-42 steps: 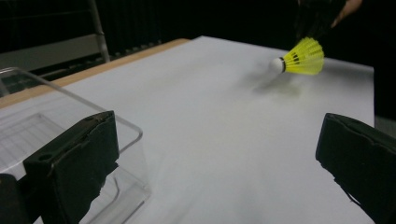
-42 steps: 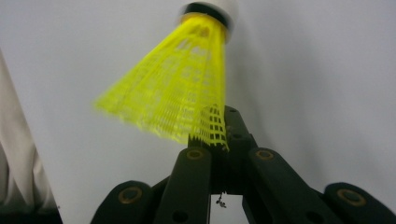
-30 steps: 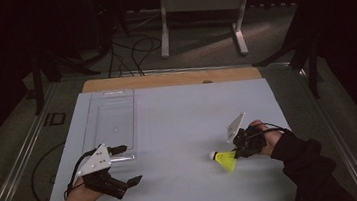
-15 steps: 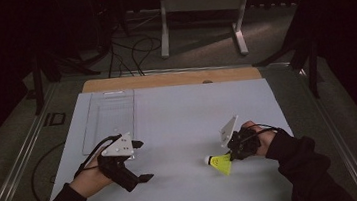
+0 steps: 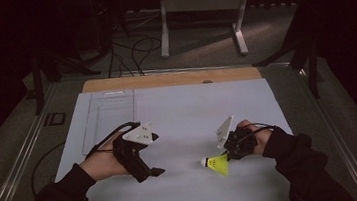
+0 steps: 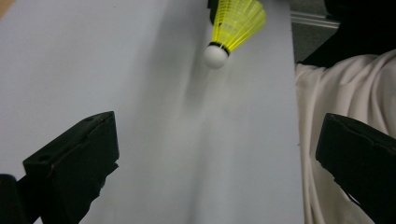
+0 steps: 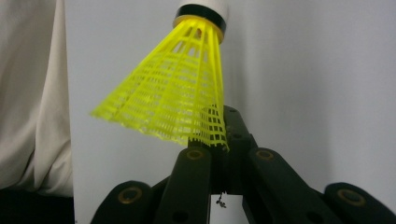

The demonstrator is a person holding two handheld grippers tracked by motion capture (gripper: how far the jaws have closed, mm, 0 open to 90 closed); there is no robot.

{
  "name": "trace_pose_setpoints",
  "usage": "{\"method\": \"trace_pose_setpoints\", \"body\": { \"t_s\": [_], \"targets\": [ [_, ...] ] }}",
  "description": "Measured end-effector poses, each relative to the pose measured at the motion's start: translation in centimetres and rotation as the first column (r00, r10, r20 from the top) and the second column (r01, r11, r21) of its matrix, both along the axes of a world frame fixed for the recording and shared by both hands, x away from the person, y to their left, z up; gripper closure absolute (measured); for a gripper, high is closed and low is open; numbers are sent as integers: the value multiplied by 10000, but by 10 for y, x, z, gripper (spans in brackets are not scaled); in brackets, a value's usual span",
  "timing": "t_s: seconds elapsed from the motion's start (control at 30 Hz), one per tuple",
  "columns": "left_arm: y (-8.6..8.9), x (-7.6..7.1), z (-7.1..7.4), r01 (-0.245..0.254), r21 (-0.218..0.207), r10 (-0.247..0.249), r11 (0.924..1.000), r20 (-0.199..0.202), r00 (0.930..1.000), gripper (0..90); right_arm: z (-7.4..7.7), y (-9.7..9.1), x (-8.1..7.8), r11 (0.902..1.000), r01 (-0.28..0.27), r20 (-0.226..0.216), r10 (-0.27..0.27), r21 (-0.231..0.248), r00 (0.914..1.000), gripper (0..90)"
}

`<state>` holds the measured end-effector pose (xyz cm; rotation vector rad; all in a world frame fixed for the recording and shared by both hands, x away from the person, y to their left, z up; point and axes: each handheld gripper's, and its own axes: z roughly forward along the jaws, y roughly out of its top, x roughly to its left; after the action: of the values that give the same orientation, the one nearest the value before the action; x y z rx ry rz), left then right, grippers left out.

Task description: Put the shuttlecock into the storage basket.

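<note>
Left gripper (image 5: 144, 157) has lifted toward the shuttlecock (image 5: 217, 164) (jaws spread).

Bare white table (image 5: 177, 110) lies between the grippers (only the shuttlecock (image 5: 217, 165) intrudes).

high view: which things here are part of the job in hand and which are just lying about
Part of the job:
- yellow shuttlecock, pinched by its skirt edge in the shut right claw
- left claw, jaws open, pointing toward the shuttlecock
- white table top, the work surface

Just lying about:
- clear tray at the far left of the table
- metal stand on the floor behind
- floor cables
</note>
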<state>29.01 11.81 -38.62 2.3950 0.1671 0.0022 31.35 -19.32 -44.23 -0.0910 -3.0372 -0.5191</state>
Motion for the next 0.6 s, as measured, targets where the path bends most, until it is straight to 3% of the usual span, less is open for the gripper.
{"method": "trace_pose_setpoints", "body": {
  "t_s": [0.27,0.47,0.6],
  "targets": [
    [-25,4,-5,560,97,-560,9984,71,9984,5,3,10,0,9995,-313,129,313,38,9994,900],
    [-43,6,-15,1021,90,-1023,9947,244,9945,62,5,15,-1,9991,-431,123,430,28,9990,900],
    [-54,6,-23,1218,368,-1232,9919,386,9916,104,6,17,-1,9987,-500,84,499,116,9987,900]
  ]
}}
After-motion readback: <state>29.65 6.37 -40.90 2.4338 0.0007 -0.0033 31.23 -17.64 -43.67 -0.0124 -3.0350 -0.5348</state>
